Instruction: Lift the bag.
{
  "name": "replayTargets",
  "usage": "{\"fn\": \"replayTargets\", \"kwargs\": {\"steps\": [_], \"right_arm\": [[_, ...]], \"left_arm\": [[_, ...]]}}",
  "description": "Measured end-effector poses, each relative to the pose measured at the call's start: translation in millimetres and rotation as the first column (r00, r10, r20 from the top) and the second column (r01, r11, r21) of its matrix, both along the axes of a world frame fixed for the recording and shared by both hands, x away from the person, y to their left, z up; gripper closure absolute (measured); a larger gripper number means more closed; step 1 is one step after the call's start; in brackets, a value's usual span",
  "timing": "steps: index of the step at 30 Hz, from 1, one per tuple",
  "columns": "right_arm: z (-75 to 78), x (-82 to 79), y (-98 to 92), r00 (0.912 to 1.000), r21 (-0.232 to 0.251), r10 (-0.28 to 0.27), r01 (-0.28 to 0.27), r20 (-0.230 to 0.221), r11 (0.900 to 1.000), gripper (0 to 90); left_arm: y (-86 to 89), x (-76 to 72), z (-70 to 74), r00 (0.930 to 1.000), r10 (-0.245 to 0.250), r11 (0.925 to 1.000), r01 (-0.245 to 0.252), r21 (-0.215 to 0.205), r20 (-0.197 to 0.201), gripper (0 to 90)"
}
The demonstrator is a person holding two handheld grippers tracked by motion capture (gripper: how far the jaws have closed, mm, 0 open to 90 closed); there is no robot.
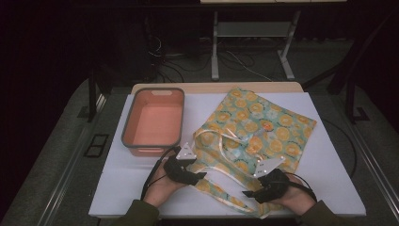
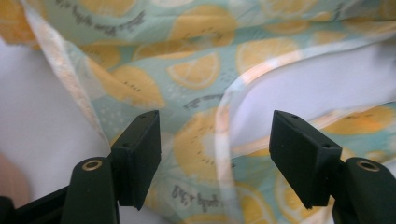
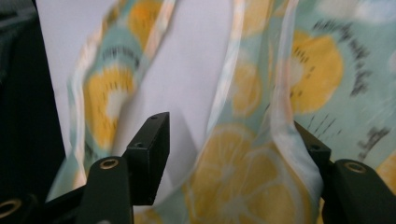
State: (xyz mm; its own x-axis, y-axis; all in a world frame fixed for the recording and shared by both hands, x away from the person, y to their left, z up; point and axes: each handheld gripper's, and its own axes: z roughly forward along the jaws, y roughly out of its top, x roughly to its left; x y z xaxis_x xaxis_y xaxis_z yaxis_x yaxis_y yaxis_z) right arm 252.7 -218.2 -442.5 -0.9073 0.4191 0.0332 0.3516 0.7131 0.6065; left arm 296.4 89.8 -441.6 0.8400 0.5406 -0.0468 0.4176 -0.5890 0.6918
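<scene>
Left tongs [image 2: 215, 154]: spread, with the near edge of the lemon-print cloth bag [image 1: 256, 127] and its pale hem lying between the pads but not pinched. Right tongs [image 3: 231, 158]: also spread; a fold of the same bag drapes across the gap and over the far pad, and no grip on it is evident. The blur in the right gripper view suggests that hand is in motion.

In the high view, both tongs sit low at the near edge of the tabletop [image 1: 329, 188], left tongs [image 1: 200, 175] at the bag's near left corner, right tongs [image 1: 249, 192] at the loose straps [image 1: 221, 139] trailing toward the person. The placement suggests an intent to take the bag by two points along its near edge, probably to spread or fold it.

The bag lies flat and rumpled on the right half of the tabletop, turned at an angle. An orange bin [image 1: 154, 120] with a grey rim stands just left of it, apart from the cloth, and holds nothing visible.
</scene>
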Motion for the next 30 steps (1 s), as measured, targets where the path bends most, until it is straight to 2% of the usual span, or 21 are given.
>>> {"fn": "replayTargets", "kwargs": {"steps": [4,6,9,13,17,19,21,22,23,25,27,28,30], "right_arm": [[1.0,2.3,-3.6,0.9997,-0.007,-0.012,0.013,0.023,1.000,60.2],[1.5,2.4,-4.1,0.9995,-0.011,-0.005,0.005,0.030,1.000,71.4],[2.0,2.8,-4.8,0.9990,-0.022,-0.002,0.003,0.045,1.000,87.2],[2.7,5.3,-7.5,0.9989,-0.022,-0.006,0.007,0.046,1.000,89.7],[8.0,8.0,-13.4,0.9979,-0.002,-0.019,0.019,0.063,1.000,89.7],[11.8,9.2,-16.9,0.9967,0.021,-0.036,0.034,0.073,0.999,89.7],[16.0,10.7,-20.2,0.9951,0.045,-0.049,0.045,0.086,0.998,89.8],[17.8,11.6,-21.6,0.9939,0.053,-0.058,0.054,0.094,0.997,89.7],[19.7,12.6,-23.4,0.9927,0.064,-0.066,0.060,0.101,0.996,89.8],[24.1,15.3,-27.2,0.9898,0.091,-0.086,0.076,0.114,0.993,89.8],[29.7,19.2,-31.9,0.9852,0.117,-0.105,0.090,0.135,0.989,89.8],[33.0,21.3,-34.3,0.9819,0.131,-0.120,0.101,0.147,0.986,89.8],[40.7,26.6,-40.3,0.9735,0.161,-0.152,0.124,0.171,0.979,89.9]], "left_arm": [[0.8,4.0,-4.6,0.9999,0.011,0.9994,-0.011,0.034,0.003,39.1],[1.1,4.2,-3.8,0.9997,0.019,0.9992,-0.020,0.035,0.017,40.1],[3.0,1.8,-0.1,0.9992,0.025,0.9996,-0.026,0.014,0.030,38.5],[4.6,-0.1,-0.1,0.9989,0.036,0.9992,-0.036,0.018,0.030,32.0],[5.4,3.3,-2.2,0.9985,0.053,0.9983,-0.053,0.025,0.014,32.8],[4.6,4.4,-2.9,0.9989,0.046,0.9985,-0.046,0.028,0.010,39.2],[3.2,6.5,-3.6,0.9990,0.045,0.9986,-0.045,0.026,0.001,51.5],[2.8,7.2,-3.0,0.9991,0.043,0.9987,-0.043,0.026,0.003,58.5],[2.5,8.7,-2.5,0.9996,0.028,0.9994,-0.028,0.019,-0.006,70.0],[1.2,10.5,-1.8,0.9996,0.017,0.9998,-0.017,-0.009,-0.021,85.9],[-0.6,11.5,2.1,0.9997,0.015,0.9989,-0.015,-0.045,-0.018,88.9],[-0.8,11.5,5.3,0.9997,0.020,0.9964,-0.021,-0.082,-0.011,89.1],[-0.5,11.7,13.9,0.9993,0.035,0.9863,-0.033,-0.162,0.012,89.3]]}}
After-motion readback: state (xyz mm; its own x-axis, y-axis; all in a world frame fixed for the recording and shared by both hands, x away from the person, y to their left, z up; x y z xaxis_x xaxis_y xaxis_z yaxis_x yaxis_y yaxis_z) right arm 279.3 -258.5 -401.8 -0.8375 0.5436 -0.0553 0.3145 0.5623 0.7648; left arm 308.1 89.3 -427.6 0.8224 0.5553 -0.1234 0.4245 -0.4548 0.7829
